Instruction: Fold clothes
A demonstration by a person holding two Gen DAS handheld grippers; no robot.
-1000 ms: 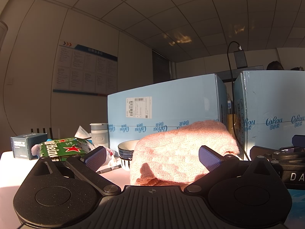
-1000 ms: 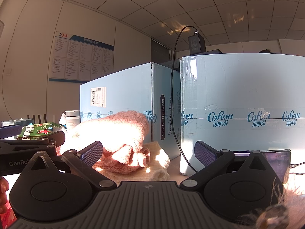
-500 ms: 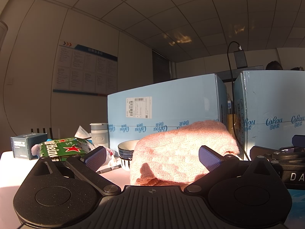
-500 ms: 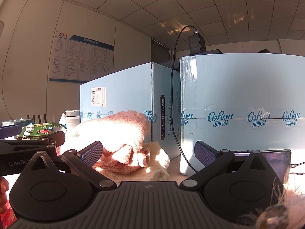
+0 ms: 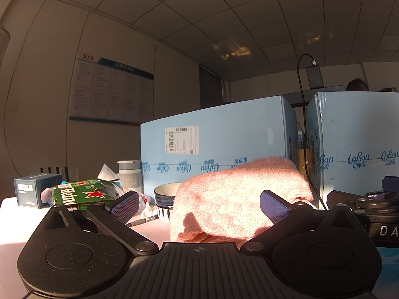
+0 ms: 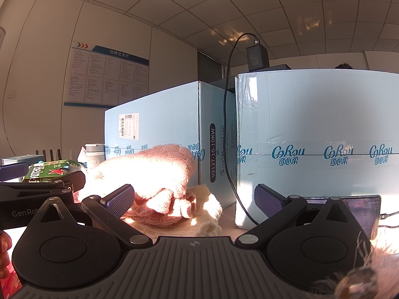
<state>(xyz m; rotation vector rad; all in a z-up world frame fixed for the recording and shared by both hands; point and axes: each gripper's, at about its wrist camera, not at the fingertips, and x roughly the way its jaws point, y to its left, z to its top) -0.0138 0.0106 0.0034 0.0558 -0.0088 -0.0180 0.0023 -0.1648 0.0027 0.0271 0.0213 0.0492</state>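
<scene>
A folded pink knit sweater (image 5: pixel 239 196) lies in sunlight on the white table, just beyond my left gripper (image 5: pixel 198 206), which stands open with nothing between its fingers. In the right wrist view the same pink sweater (image 6: pixel 152 174) rests on top of a cream knit garment (image 6: pixel 199 214). My right gripper (image 6: pixel 193 200) is open too, held low in front of the pile, with its left finger (image 6: pixel 119 199) near the sweater's edge. The left gripper's body (image 6: pixel 37 196) shows at the left of the right wrist view.
Two light blue cardboard boxes (image 5: pixel 219 154) (image 6: pixel 319 144) stand right behind the clothes, with a charger and black cable (image 6: pixel 228 134) hanging between them. A blue bowl (image 5: pixel 165 196), a pen (image 5: pixel 142 221), a green beer carton (image 5: pixel 79 195), a tumbler (image 5: pixel 129 175) and a phone (image 6: pixel 361 206) lie around.
</scene>
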